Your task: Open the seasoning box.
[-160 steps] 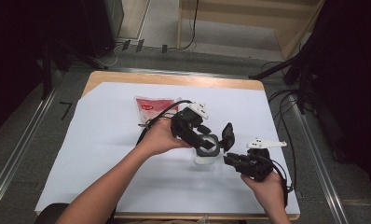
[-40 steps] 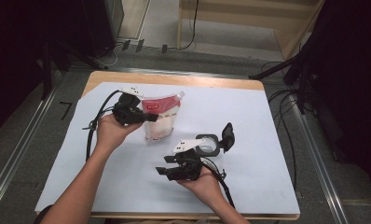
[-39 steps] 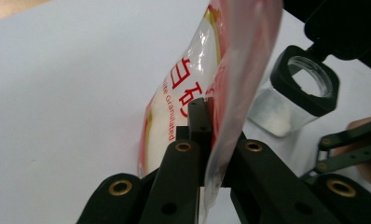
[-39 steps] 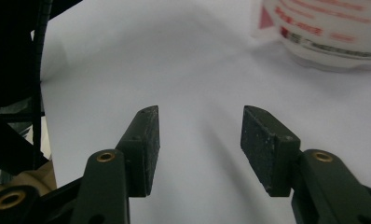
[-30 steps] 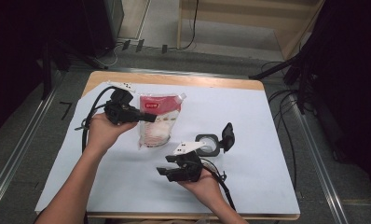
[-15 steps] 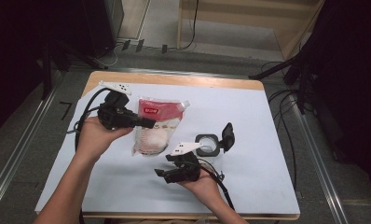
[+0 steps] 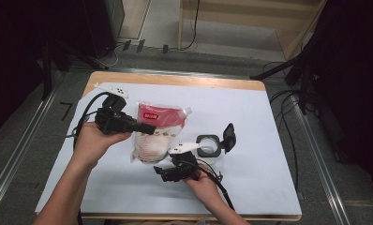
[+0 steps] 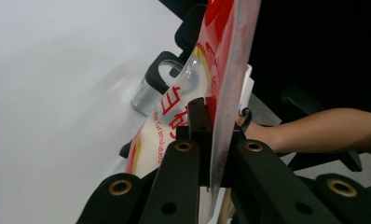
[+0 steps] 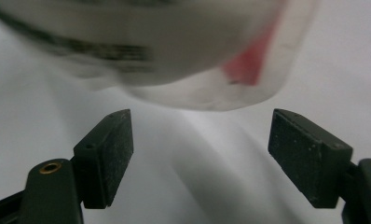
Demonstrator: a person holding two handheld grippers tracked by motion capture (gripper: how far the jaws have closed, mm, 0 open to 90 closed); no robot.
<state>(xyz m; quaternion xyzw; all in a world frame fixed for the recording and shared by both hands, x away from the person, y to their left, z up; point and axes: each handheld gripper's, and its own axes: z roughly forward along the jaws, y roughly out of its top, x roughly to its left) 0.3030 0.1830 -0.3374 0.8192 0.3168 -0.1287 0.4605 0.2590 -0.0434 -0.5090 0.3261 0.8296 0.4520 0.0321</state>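
An open-lidded jar (image 7: 208, 146) stands just beside the held bag (image 7: 157, 133).

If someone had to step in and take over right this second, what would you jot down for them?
Left tongs: shut on the edge of the red-and-white bag, lifting that side off the white table cover.
Right tongs: open, nothing between them; they have just been opening and sit at the bag's bottom corner.
Clear container stands right of the bag, its black lid flipped open.
Done: bag picked up, container opened.
Left, most likely: grip the bag's lower end with the right tongs, bring it over the container and pour. The bag looks unopened as yet, though that is hard to tell.
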